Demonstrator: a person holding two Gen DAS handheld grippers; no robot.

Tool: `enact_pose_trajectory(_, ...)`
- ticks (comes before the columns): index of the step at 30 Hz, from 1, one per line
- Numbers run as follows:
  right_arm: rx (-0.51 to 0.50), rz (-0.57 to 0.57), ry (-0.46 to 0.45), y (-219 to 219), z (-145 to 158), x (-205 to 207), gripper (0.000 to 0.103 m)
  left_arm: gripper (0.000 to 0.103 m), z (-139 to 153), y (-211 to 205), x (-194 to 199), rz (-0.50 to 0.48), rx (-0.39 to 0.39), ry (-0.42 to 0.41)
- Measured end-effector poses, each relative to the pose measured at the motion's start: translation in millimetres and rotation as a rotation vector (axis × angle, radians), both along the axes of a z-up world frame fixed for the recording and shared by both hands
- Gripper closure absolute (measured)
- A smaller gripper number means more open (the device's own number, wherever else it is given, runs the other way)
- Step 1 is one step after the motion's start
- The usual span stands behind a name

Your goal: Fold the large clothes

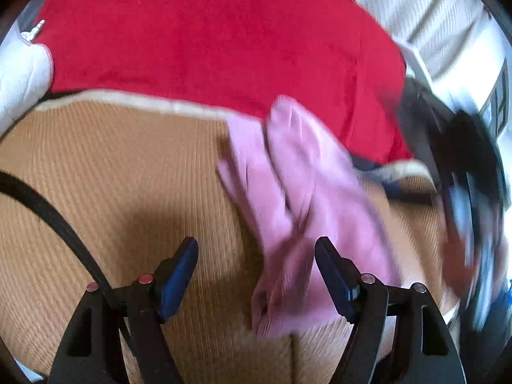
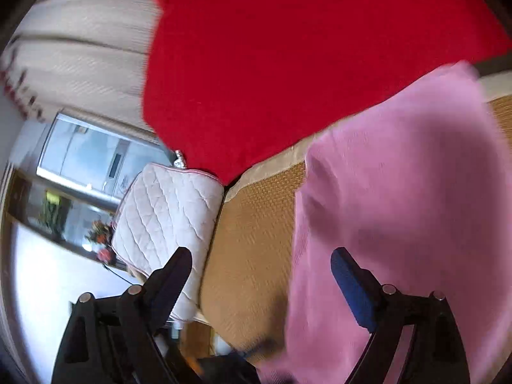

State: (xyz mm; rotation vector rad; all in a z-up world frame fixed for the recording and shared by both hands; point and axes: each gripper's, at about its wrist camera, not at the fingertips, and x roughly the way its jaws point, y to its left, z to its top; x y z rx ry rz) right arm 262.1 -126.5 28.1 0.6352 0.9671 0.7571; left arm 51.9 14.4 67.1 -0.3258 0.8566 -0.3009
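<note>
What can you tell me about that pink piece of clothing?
The pink garment is soft, finely ribbed knit, blurred in both views. It lies rumpled in long folds on the tan woven mat, its far end reaching the red cloth. From the right wrist view it fills the right side as a broad draped sheet. Neither pair of jaws visibly pinches it.

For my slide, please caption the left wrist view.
Open hand-held gripper above pink garment on tan mat.
</note>
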Motion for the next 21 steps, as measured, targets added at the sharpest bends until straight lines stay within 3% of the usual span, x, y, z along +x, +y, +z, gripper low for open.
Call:
enact_pose_trajectory(6,0.0,-0.117,-0.034,-68.5,-24.6,-99.5,0.009,0.027,28.7,-33.2,86.8,-0.063,-0.043,0.064)
enact_pose_trajectory(8,-0.001,-0.129,-0.057,-75.3,-31.9,-120.0,0.009,0.027,24.4,-48.2,114.0,-0.05,0.0,0.098)
enact_pose_trajectory(9,-0.007,-0.131,-0.077,-75.9,-32.8,-126.8,0.009,0.039,19.5,-60.0,124.9,-0.054,0.047,0.116)
enact_pose_trajectory(10,-0.012,-0.131,-0.095,-78.2,-33.5,-131.0,0.009,0.072,11.7,-66.1,133.6,-0.046,0.108,0.143)
enact_pose_trajectory(11,-0.016,-0.132,-0.109,-79.0,-35.3,-133.4,0.009,0.083,0.2,-66.2,138.3,-0.03,0.149,0.197)
enact_pose_trajectory(12,-0.017,-0.131,-0.115,-80.5,-38.0,-134.7,0.01,0.083,-18.7,-61.3,143.1,-0.018,0.111,0.263)
enact_pose_trajectory(15,0.023,-0.11,-0.117,-79.0,-45.0,-133.3,0.01,0.081,-30.7,-45.9,139.8,0.011,0.035,0.253)
enact_pose_trajectory(17,0.028,-0.109,-0.121,-79.2,-45.4,-132.2,0.01,0.078,-24.2,-38.3,131.8,0.024,0.023,0.241)
enact_pose_trajectory(21,0.07,-0.136,-0.112,-93.9,-50.1,-133.6,0.01,0.064,1.3,-26.9,95.4,0.016,0.009,0.165)
